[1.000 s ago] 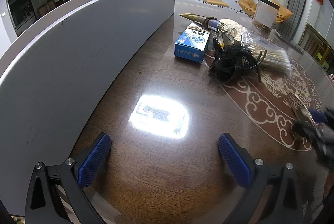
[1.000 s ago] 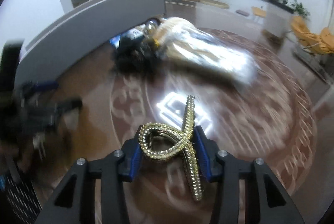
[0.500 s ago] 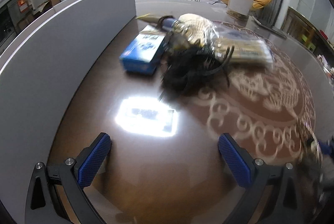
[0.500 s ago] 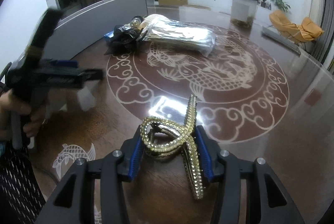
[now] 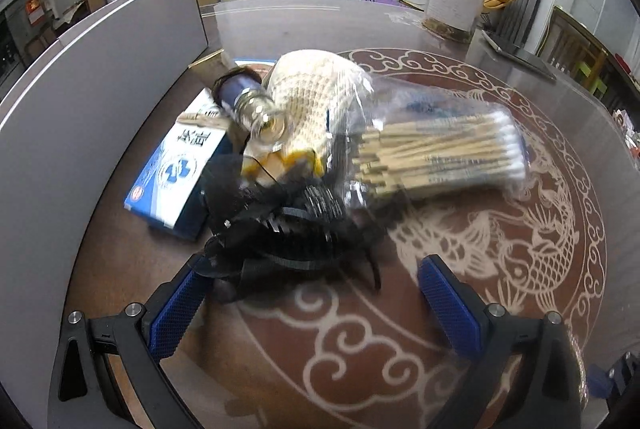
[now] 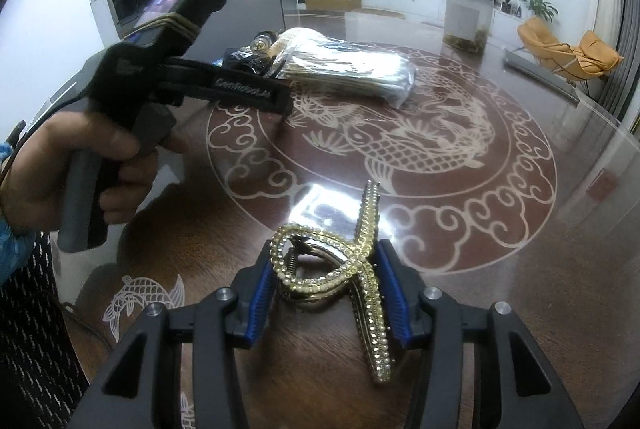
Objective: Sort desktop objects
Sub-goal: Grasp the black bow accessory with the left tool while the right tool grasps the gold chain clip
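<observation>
A gold rhinestone hair clip (image 6: 360, 269) sits between the blue pads of my right gripper (image 6: 326, 289), low over the brown table (image 6: 520, 269); the pads close on its two sides. My left gripper (image 5: 308, 293) stands open close to a pile of objects. A black claw hair clip (image 5: 280, 229) lies at the pile's near edge, just ahead of the jaws and touching the left fingertip (image 5: 180, 301). The right wrist view shows the left gripper (image 6: 276, 97), held in a hand (image 6: 80, 157), reaching toward the pile.
The pile holds a blue and white box (image 5: 176, 169), a glass bottle (image 5: 256, 113), a bagged cream knitted item (image 5: 316, 97) and a bag of cotton swabs (image 5: 440, 153). A grey partition (image 5: 80, 89) runs along the table's left. A glass tank (image 5: 456, 1) stands far back.
My left gripper has moved across the table up to the pile, so the black clip now lies at its fingertips. The right gripper still has the gold clip between its pads.
</observation>
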Available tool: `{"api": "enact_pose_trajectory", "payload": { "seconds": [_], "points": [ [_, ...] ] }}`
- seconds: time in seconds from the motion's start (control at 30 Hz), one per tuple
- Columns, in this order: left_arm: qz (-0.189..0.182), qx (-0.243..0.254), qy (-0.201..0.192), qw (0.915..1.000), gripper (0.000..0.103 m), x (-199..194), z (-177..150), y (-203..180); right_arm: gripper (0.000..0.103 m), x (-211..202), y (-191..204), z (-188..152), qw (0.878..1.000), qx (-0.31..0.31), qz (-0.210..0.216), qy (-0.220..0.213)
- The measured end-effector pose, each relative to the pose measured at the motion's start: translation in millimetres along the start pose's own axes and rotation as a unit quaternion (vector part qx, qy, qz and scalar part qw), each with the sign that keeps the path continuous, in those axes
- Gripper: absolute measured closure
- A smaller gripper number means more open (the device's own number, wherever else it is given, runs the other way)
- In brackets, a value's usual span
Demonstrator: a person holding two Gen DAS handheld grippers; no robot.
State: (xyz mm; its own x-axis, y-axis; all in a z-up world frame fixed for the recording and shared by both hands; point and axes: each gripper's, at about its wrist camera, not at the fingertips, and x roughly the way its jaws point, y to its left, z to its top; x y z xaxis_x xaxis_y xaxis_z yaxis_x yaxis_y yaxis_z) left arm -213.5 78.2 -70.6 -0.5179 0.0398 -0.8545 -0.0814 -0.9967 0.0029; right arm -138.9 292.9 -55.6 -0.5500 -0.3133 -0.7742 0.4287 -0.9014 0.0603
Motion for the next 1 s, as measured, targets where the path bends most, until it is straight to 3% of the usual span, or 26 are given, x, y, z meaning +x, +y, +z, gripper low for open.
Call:
{"api": "enact_pose_trajectory", "payload": {
  "seconds": [0.27, 0.33, 0.37, 0.83, 1.0],
  "points": [
    [0.0, 0.001, 0.015, 0.9999, 0.0, 14.1, 24.3, 8.3, 0.052, -0.1, 1.3, -0.3, 1.0, -0.003, -0.003, 0.001],
    [-0.001, 0.007, -0.004, 1.0, 0.013, 9.1, 21.7, 11.9, 0.052, -0.1, 1.5, -0.3, 1.0, -0.004, -0.003, 0.001],
    [-0.001, 0.013, -0.008, 0.9999, 0.014, 6.6, 19.4, 14.2, 0.052, 0.0, 1.3, -0.4, 1.0, -0.003, -0.003, 0.001],
    [-0.056, 0.089, -0.041, 0.9936, 0.014, -50.2, -73.7, 50.4, 0.052, -0.1, 3.5, -0.4, 1.0, -0.011, -0.013, 0.002],
    [-0.056, 0.09, -0.045, 0.9933, 0.013, -55.8, -82.7, 50.4, 0.051, 1.1, 6.4, -0.6, 1.0, -0.018, -0.02, 0.004]
  ]
}}
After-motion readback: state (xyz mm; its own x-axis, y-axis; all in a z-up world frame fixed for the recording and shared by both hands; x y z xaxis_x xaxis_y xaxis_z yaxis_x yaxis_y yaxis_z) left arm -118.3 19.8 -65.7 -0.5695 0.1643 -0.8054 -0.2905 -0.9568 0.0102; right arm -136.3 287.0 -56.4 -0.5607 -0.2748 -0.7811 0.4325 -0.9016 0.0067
